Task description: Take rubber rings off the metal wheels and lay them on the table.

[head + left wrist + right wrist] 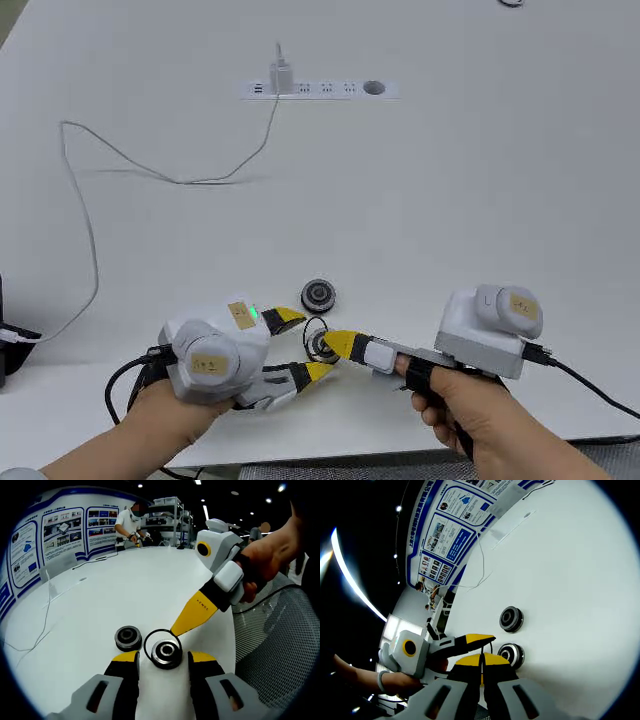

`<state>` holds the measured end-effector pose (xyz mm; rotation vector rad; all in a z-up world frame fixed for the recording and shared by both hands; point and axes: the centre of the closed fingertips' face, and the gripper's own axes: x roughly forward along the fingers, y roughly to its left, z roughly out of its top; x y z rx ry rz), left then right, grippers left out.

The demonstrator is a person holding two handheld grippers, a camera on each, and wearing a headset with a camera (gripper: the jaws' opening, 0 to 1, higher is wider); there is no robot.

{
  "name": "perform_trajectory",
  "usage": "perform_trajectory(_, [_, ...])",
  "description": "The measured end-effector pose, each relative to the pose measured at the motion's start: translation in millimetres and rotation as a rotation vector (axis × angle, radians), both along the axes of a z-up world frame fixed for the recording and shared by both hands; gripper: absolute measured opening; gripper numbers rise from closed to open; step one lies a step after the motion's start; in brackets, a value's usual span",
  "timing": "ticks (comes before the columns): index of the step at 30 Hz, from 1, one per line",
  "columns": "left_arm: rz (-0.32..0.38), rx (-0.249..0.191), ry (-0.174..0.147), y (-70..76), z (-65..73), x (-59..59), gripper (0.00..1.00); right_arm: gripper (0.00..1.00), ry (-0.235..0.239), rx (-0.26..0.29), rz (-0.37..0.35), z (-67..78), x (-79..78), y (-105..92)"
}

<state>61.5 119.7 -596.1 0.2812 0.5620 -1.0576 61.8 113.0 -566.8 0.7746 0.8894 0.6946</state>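
A metal wheel (322,347) (166,653) (512,653) lies near the table's front edge, between the jaws of my left gripper (315,342) (164,656). That gripper is open, with a small gap either side of the wheel. A thin black rubber ring (308,330) (145,646) hangs loose around the wheel, partly lifted off. My right gripper (331,341) (481,659) comes in from the right, shut on the ring's edge. A second wheel (318,294) (128,637) (511,618) with its ring on lies just beyond.
A white power strip (318,89) with a plugged-in charger (283,75) lies far back, and its cable (90,230) loops to the left edge. A black object (6,345) sits at the left. A mesh chair (280,645) is by the table's near edge.
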Motion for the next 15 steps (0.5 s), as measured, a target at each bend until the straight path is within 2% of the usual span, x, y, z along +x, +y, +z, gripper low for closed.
perform_trajectory(8, [0.010,-0.007,0.001,3.6,-0.5,0.1,0.41,0.02,-0.013,0.017,-0.035,9.5,3.8,-12.3])
perform_trajectory(15, [0.016,-0.008,0.002,4.1,0.3,-0.2,0.40,0.02,-0.017,0.011,-0.077,10.0,10.9,-30.2])
